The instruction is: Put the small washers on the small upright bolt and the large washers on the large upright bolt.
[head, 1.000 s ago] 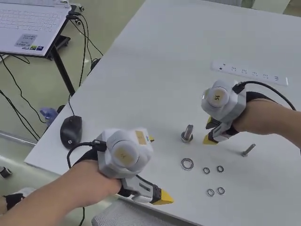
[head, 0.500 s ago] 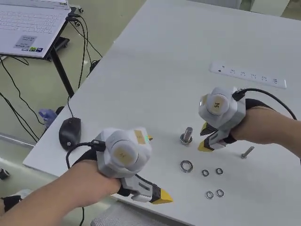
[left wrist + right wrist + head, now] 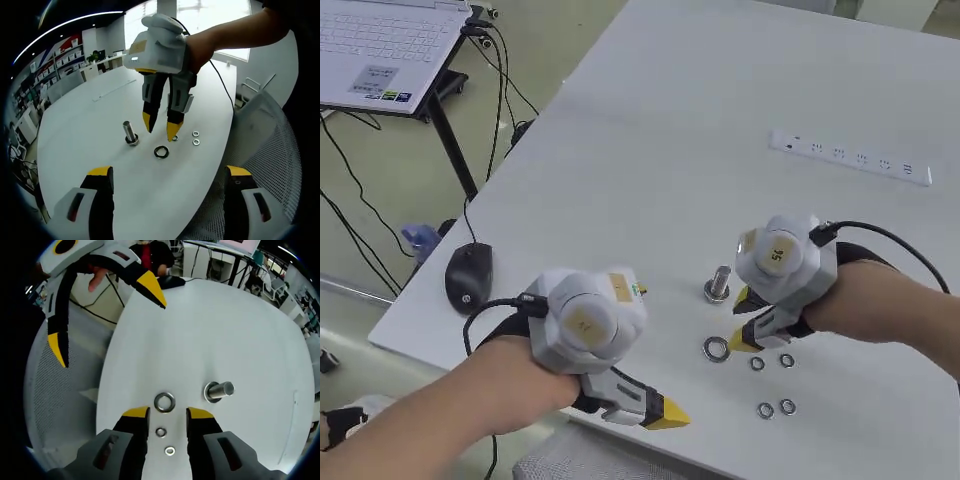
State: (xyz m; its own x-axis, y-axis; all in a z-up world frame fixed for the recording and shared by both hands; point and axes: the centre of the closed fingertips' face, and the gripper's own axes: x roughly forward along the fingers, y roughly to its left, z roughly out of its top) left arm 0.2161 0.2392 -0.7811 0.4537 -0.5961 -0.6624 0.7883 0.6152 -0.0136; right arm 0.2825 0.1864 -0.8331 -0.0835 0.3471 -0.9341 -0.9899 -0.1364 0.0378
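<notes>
- The right gripper (image 3: 167, 415) is holding its jaws partly apart and empty, with one small washer (image 3: 160, 432) showing between them on the tabletop (image 3: 650, 150).
- The large washer (image 3: 164, 402) is lying flat just beyond those tips, toward the tabletop's near edge.
- The large upright bolt (image 3: 218, 390) is standing just beside it, with no washer on it.
- The left gripper (image 3: 168, 172) is holding its jaws wide apart, gripping nothing, at the near edge.
- A mouse (image 3: 470, 277) is sitting by the left edge.

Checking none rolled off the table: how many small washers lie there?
4. Two small washers lie right of the large washer, beside the right gripper; two more nearer the table edge. The gripper may hide others.
</notes>
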